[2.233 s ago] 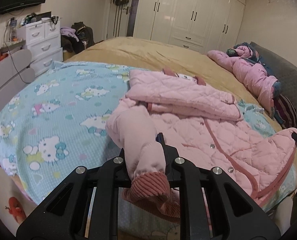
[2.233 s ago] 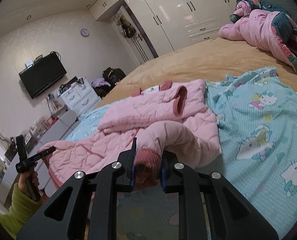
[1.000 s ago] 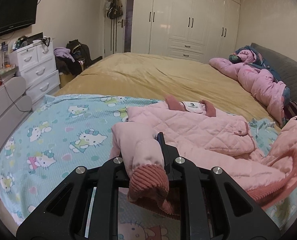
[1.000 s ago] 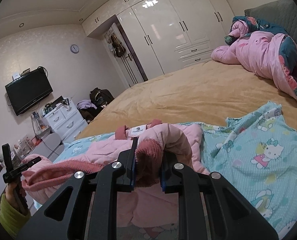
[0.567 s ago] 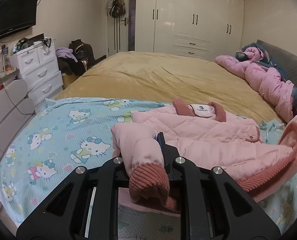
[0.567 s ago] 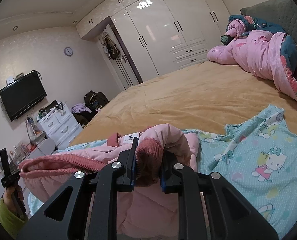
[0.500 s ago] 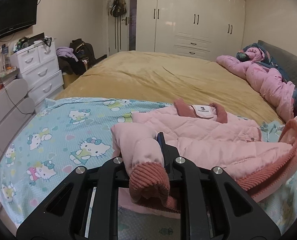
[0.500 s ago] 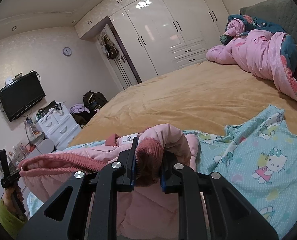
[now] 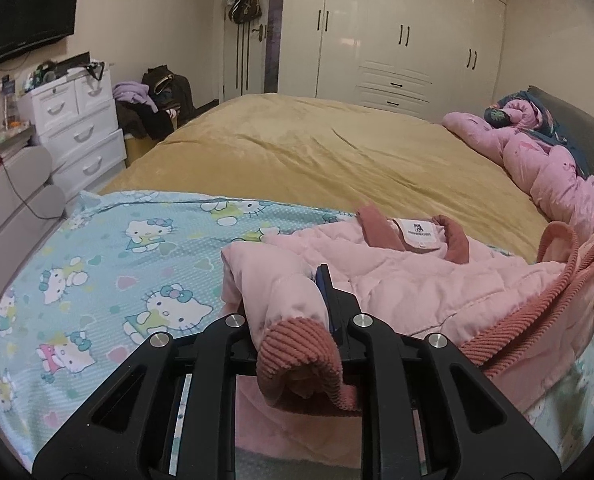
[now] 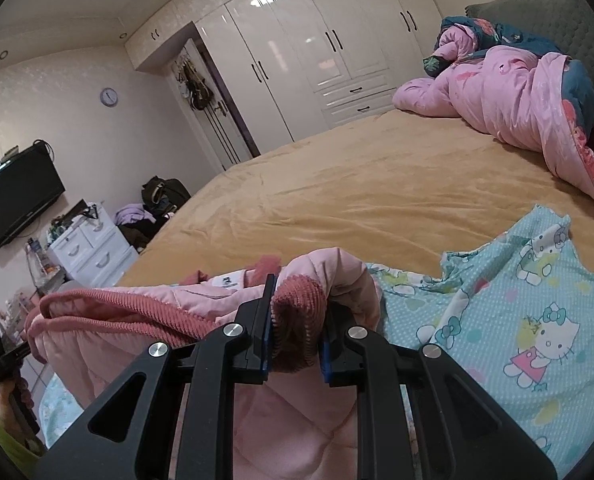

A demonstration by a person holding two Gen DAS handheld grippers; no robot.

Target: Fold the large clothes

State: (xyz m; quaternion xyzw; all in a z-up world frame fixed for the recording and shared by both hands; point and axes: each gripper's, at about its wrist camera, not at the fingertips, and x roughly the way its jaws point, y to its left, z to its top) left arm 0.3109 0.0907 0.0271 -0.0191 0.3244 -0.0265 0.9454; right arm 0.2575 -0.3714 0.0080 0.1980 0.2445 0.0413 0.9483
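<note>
Two black hand-held grippers each clamp a ribbed dusty-rose cuff of the same pale pink quilted jacket. The left hand-held gripper points forward over the near edge of the bed, its jaws pinched tight on a sleeve end whose corduroy cuff bulges out toward the camera. The right hand-held gripper is likewise closed on the other cuff, blue pads pressing the rolled fabric from both sides.

The jacket lies near the bed's near edge on a light blue cartoon-cat print sheet, collar and white label facing up toward the far side, its lower part lifted and doubled over so a rose corduroy-trimmed hem arcs in the air at the right of the left wrist view.

Only the right wrist view shows the person's left hand in a yellow-green sleeve gripping the other tool's handle at the far left, with the raised hem stretching toward it. Both views show the mustard-yellow bedspread and a crumpled pink and navy floral quilt at the headboard end.
</note>
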